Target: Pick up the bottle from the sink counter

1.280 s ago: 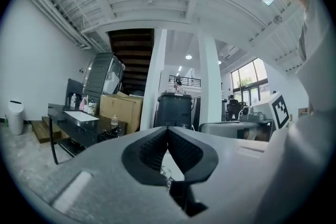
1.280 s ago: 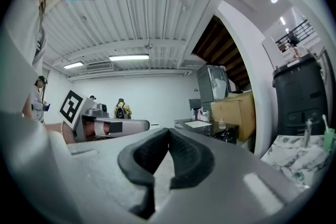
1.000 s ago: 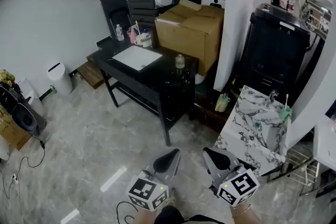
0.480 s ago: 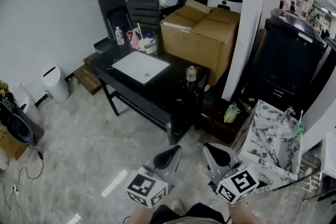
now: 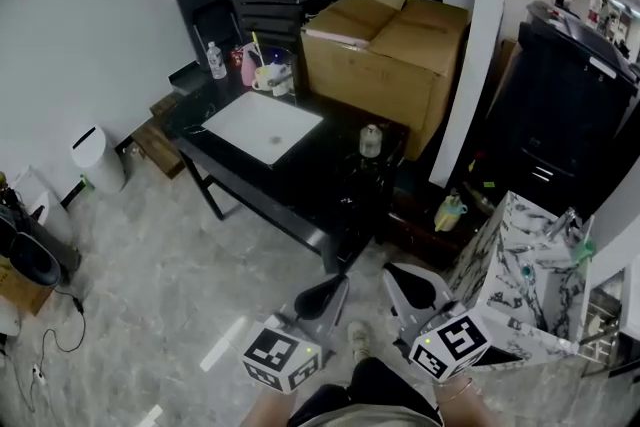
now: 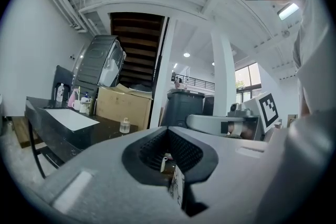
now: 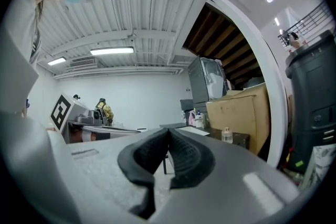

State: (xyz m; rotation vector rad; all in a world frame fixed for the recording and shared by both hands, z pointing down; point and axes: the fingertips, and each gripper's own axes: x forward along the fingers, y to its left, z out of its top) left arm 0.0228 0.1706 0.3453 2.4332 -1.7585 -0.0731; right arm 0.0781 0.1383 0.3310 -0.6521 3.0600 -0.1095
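Observation:
A small clear bottle (image 5: 371,140) with a pale cap stands near the right end of a black counter (image 5: 330,185), beside a white rectangular basin (image 5: 264,127). The same bottle shows small in the left gripper view (image 6: 125,125) and the right gripper view (image 7: 227,135). A taller clear bottle (image 5: 211,60) stands at the counter's far left corner among cups. My left gripper (image 5: 322,297) and right gripper (image 5: 405,283) are held side by side low in the head view, well short of the counter. Both point level, jaws shut, with nothing between them.
A large cardboard box (image 5: 385,50) sits behind the counter. A white pillar (image 5: 478,45) rises to its right. A marble-patterned unit (image 5: 525,270) with a tap stands close on my right. A white bin (image 5: 92,155) stands by the left wall. Cables and a speaker lie at the far left.
Both grippers have travelled forward together, staying shut. The black counter and its small bottle now sit nearer and lower in the head view, and the marble unit has slid toward the lower right.

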